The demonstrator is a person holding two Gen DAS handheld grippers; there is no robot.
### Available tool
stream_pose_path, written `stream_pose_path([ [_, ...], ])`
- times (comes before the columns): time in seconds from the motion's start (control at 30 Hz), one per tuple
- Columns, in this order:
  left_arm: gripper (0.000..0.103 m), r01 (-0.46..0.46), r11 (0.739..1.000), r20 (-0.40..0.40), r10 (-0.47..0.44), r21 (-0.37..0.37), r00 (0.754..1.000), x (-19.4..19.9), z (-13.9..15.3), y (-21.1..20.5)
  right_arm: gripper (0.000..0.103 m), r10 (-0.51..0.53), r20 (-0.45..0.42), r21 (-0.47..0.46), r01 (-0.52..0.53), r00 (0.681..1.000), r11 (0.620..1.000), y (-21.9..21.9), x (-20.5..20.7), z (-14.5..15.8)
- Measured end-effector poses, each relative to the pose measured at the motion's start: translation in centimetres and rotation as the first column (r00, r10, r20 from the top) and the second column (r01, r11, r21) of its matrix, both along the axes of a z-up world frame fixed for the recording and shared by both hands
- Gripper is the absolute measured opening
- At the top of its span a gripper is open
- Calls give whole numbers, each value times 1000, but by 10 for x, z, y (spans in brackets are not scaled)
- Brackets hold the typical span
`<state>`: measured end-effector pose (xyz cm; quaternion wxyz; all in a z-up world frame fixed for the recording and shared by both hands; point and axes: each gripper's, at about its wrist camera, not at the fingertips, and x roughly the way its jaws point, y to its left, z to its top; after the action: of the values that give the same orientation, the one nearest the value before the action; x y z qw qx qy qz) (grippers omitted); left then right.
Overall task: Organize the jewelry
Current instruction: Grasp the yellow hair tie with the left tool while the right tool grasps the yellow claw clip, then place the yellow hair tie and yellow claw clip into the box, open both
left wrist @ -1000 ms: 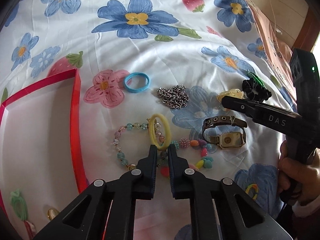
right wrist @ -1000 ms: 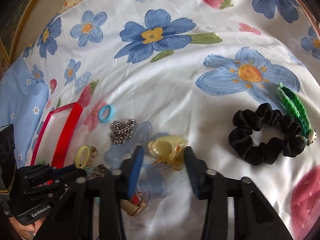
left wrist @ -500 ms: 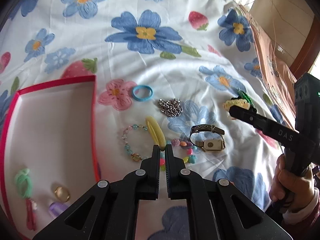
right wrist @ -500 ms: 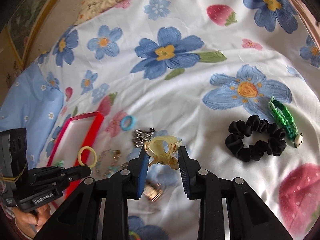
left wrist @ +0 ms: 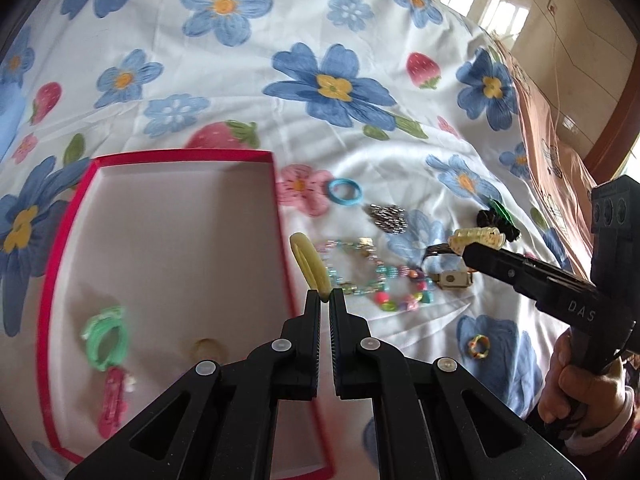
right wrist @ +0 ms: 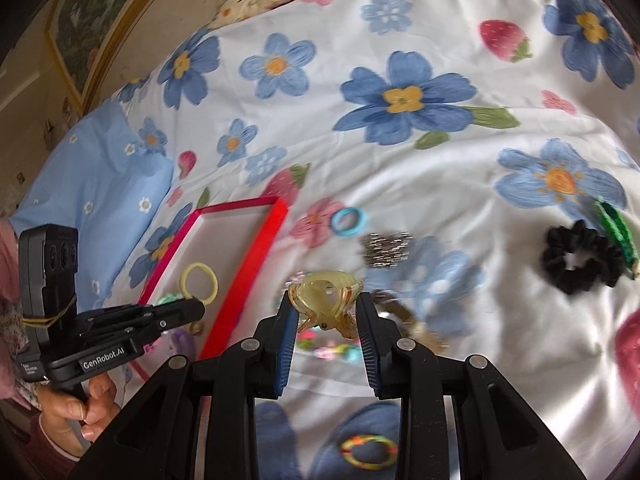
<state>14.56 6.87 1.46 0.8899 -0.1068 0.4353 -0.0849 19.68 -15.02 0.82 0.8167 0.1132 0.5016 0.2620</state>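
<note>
My left gripper (left wrist: pixel 325 297) is shut on a yellow hair ring (left wrist: pixel 309 265) and holds it in the air at the right wall of the red-rimmed tray (left wrist: pixel 282 236). In the right wrist view the ring (right wrist: pixel 199 283) hangs over the tray (right wrist: pixel 256 256). My right gripper (right wrist: pixel 326 310) is shut on a translucent yellow claw clip (right wrist: pixel 325 298), lifted above the bedsheet; the clip also shows in the left wrist view (left wrist: pixel 476 237). On the sheet lie a beaded bracelet (left wrist: pixel 372 276), a watch (left wrist: pixel 452 278), a silver chain (left wrist: pixel 386 216) and a blue ring (left wrist: pixel 345 192).
Inside the tray lie a green hair tie (left wrist: pixel 106 338), a pink clip (left wrist: pixel 112 400) and a small clear piece (left wrist: pixel 206 348). A black scrunchie (right wrist: pixel 580 262) and a green braided clip (right wrist: pixel 616 232) lie far right. A multicoloured ring (right wrist: pixel 368 452) lies near me.
My left gripper lifted the yellow ring off the bracelet and carried it left to the tray's edge. My right gripper closed on the claw clip and raised it, moving left.
</note>
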Motion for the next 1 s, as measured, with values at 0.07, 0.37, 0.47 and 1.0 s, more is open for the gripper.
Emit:
stream_pose_path([
  [0.07,4,-18,1000,6,18,0,1000,-6,2,12,29,16,-1,3,-16,1000,1000,11,-2,0],
  [0.37,4,-86,996,12,86,-7,996,-22,4,55,29,123,1,13,-123,992,992,73,-5,-1],
  [0.47,4,-100,995,14,100,-8,995,-22,5,65,29,156,5,14,-156,988,988,92,-6,0],
  [1.0,4,-187,982,-20,187,5,982,-4,-20,112,29,309,-33,-15,-310,950,951,176,-4,-25],
])
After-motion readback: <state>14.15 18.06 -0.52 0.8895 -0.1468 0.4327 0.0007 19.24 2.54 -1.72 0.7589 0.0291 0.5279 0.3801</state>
